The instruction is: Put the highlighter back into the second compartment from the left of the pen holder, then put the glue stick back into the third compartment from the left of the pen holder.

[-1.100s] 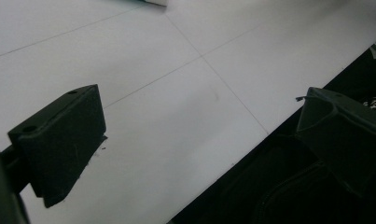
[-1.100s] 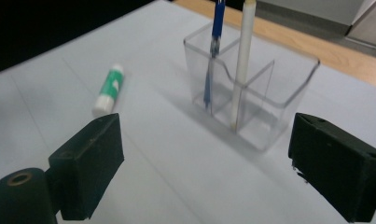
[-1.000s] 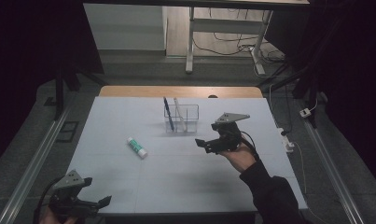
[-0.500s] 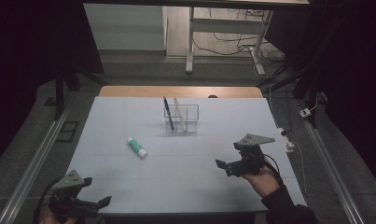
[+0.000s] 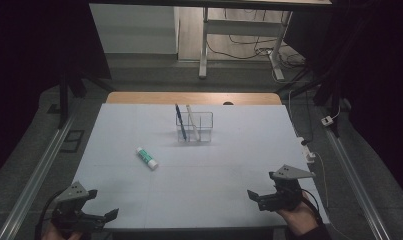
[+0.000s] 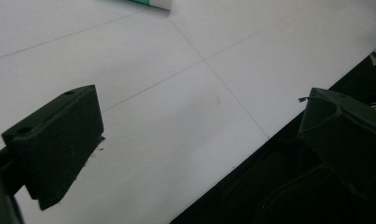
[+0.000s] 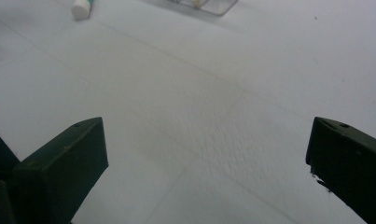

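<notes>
A clear pen holder (image 5: 195, 127) stands at the middle back of the white table (image 5: 239, 150), with a blue pen (image 5: 180, 120) and a pale pen (image 5: 191, 119) leaning in it. A white and green glue stick (image 5: 147, 158) lies left of centre; its white end (image 7: 81, 8) appears at the top of the right gripper view. My left gripper (image 5: 106, 216) rests open at the front left corner, over the table edge. My right gripper (image 5: 254, 196) is open near the front right, held low by a hand, with nothing between its jaws.
The front edge of the table (image 6: 251, 149) drops to dark floor under the left gripper. A wooden strip (image 5: 194, 98) borders the far edge. A white cable and plug (image 5: 309, 150) lie along the right side. Metal rails (image 5: 34, 175) flank the table.
My right gripper has pulled back from beside the pen holder to the front right of the table. The left gripper has stayed put.
</notes>
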`<act>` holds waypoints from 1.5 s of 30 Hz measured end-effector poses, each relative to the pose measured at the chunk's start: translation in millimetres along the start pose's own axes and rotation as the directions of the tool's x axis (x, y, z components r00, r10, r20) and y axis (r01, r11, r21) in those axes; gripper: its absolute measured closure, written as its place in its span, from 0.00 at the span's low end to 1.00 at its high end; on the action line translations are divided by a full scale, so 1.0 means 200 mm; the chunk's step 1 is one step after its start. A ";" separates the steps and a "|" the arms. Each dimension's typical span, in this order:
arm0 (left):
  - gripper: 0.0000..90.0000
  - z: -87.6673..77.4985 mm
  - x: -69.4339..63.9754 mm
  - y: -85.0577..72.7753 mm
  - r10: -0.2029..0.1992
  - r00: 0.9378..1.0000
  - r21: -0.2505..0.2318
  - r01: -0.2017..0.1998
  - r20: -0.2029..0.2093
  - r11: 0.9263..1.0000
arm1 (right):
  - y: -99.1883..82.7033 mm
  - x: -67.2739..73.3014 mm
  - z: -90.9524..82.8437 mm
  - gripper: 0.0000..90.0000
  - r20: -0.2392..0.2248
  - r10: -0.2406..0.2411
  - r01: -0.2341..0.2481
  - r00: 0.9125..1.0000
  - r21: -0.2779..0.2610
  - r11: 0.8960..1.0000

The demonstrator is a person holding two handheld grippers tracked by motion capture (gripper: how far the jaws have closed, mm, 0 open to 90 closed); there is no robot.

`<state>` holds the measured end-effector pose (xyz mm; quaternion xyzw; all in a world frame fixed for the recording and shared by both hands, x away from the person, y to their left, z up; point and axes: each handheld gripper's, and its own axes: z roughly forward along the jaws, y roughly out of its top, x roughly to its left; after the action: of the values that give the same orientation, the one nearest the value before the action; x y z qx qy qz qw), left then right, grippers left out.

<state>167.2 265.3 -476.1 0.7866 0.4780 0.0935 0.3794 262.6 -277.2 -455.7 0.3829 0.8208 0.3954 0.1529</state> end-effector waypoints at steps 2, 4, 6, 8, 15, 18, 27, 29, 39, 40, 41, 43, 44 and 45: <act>0.00 0.00 0.00 0.00 0.002 1.000 0.001 -0.002 0.000 1.000 | -0.03 -0.01 -0.02 0.00 0.007 0.017 -0.017 1.000 0.002 1.000; 0.00 0.00 0.00 0.00 0.002 1.000 0.004 -0.002 -0.001 1.000 | -0.04 -0.03 -0.05 0.00 0.005 0.048 -0.048 0.999 -0.032 0.998; 0.00 0.00 0.00 0.00 0.003 1.000 0.003 -0.003 -0.001 1.000 | -0.06 -0.04 -0.08 0.00 0.013 0.072 -0.071 0.997 -0.041 0.997; 0.00 0.00 0.00 0.00 0.004 1.000 0.005 -0.004 0.000 1.000 | -0.06 -0.05 -0.09 0.00 0.003 0.095 -0.095 0.995 -0.052 0.994; 0.00 0.00 -0.01 0.00 0.017 1.000 0.005 -0.017 -0.015 1.000 | -0.06 -0.05 -0.08 0.00 0.001 0.087 -0.087 0.996 -0.038 0.995; 0.00 0.00 -0.01 0.01 0.019 1.000 -0.009 -0.019 -0.013 1.000 | -0.06 -0.05 -0.08 0.00 0.000 0.083 -0.083 0.997 -0.031 0.996; 0.00 -0.01 -0.01 0.03 0.032 0.999 0.013 -0.032 -0.033 0.999 | -0.06 -0.05 -0.07 0.00 -0.001 0.074 -0.074 0.997 -0.013 0.997; 0.00 0.00 -0.01 0.04 0.028 0.999 0.023 -0.028 -0.017 0.999 | -0.06 -0.05 -0.07 0.00 -0.004 0.075 -0.075 0.997 -0.013 0.997; 0.00 0.02 0.05 0.08 0.052 0.998 -0.060 -0.049 0.038 0.997 | -0.05 -0.04 -0.06 0.00 -0.007 0.068 -0.068 0.998 -0.004 0.998; 0.00 0.03 0.05 0.09 0.052 0.998 -0.071 -0.049 0.039 0.996 | -0.05 -0.04 -0.06 0.00 -0.007 0.067 -0.067 0.998 -0.004 0.998; 0.00 0.04 0.05 0.09 0.054 0.998 -0.080 -0.051 0.041 0.996 | -0.05 -0.04 -0.06 0.00 -0.008 0.070 -0.070 0.998 -0.003 0.998; 0.00 0.06 0.05 0.11 0.065 0.997 -0.089 -0.061 0.043 0.994 | -0.05 -0.04 -0.06 0.00 -0.008 0.071 -0.071 0.997 -0.002 0.998; 0.00 0.07 0.05 0.11 0.071 0.997 -0.089 -0.068 0.041 0.994 | -0.05 -0.04 -0.06 0.00 -0.008 0.071 -0.071 0.997 -0.002 0.997; 0.00 0.08 0.05 0.12 0.076 0.997 -0.087 -0.072 0.036 0.994 | -0.05 -0.04 -0.06 0.00 -0.008 0.071 -0.071 0.997 -0.001 0.997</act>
<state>197.3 260.2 -472.4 0.7885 0.4367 0.1125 0.4183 256.1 -294.3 -456.4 0.4101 0.8069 0.4028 0.1358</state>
